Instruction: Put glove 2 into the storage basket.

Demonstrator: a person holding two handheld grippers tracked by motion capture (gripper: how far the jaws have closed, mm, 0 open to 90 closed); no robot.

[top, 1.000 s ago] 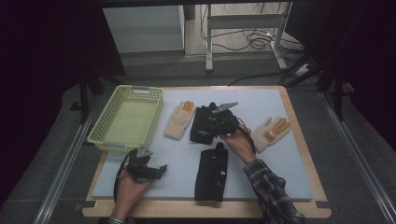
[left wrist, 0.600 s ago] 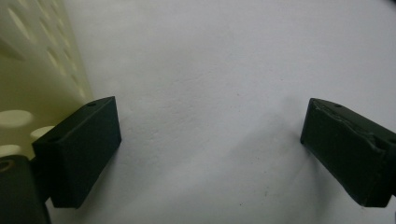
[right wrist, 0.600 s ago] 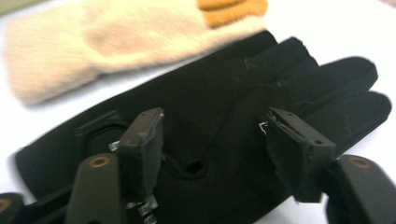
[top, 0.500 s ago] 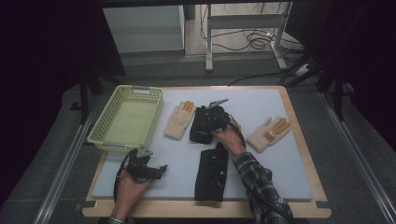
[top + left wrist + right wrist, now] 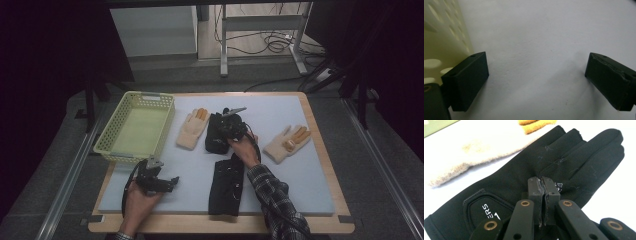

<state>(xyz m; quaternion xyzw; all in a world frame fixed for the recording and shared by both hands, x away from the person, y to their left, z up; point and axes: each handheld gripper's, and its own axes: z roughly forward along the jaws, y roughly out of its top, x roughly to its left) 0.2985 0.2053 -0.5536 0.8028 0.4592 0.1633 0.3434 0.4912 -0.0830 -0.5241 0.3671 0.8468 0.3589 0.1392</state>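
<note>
Two black gloves lie mid-mat: one [image 5: 216, 136] beside a cream glove [image 5: 192, 129], the other [image 5: 227, 182] nearer the front edge. A second cream glove [image 5: 286, 143] lies to the right. My right gripper [image 5: 231, 125] is down on the upper black glove. Its jaws have just been closing and now meet [image 5: 543, 180] on the palm fabric of that glove [image 5: 579, 157], which creases toward the tips. My left gripper [image 5: 170, 181] rests at the front left, open [image 5: 536, 75] over bare white mat with nothing between its jaws.
A pale green basket [image 5: 112, 150] stands at the mat's back left, and its perforated wall [image 5: 439, 37] is close beside my left jaw. The white mat [image 5: 310, 185] sits on a wooden board. Table legs and cables lie beyond the far edge.
The right hand has shifted a little left and lower onto the upper black glove, and its jaws have come together there. The left hand has stayed put.
</note>
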